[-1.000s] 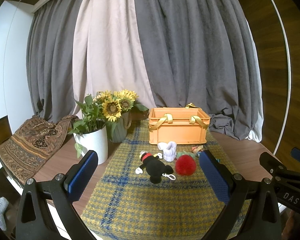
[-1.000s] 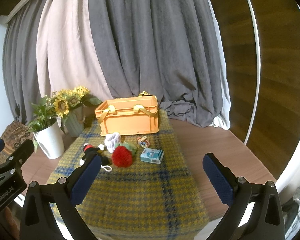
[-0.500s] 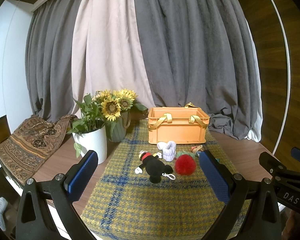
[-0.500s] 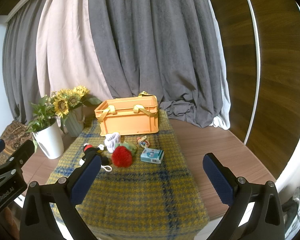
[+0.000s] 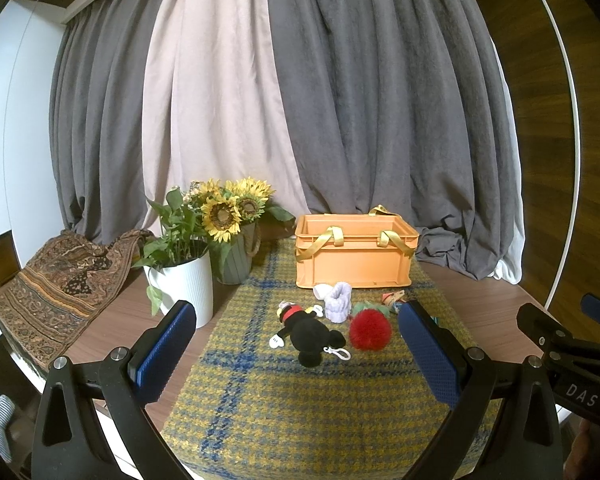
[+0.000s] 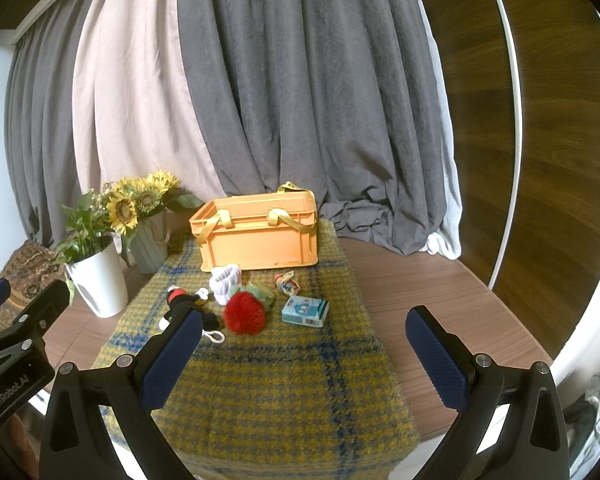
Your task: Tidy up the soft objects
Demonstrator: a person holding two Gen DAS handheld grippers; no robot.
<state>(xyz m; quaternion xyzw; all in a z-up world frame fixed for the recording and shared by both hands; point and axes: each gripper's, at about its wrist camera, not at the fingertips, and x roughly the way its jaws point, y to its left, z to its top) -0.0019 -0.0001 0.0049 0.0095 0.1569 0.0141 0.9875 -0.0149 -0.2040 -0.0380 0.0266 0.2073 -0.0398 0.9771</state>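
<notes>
Both the left tool (image 5: 296, 344) and right tool (image 6: 303, 350) are hovering wide apart, nothing gripped, likely lining up the red pompom (image 6: 244, 313) ahead for the orange crate (image 6: 260, 236) beyond.

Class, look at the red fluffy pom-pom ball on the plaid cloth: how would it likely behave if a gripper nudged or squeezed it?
The red pom-pom looks round, so a nudge would probably roll it across the plaid cloth. Its long fuzzy fibres suggest it is light and would squash easily between closing jaws. It seems unlikely to break.
</notes>
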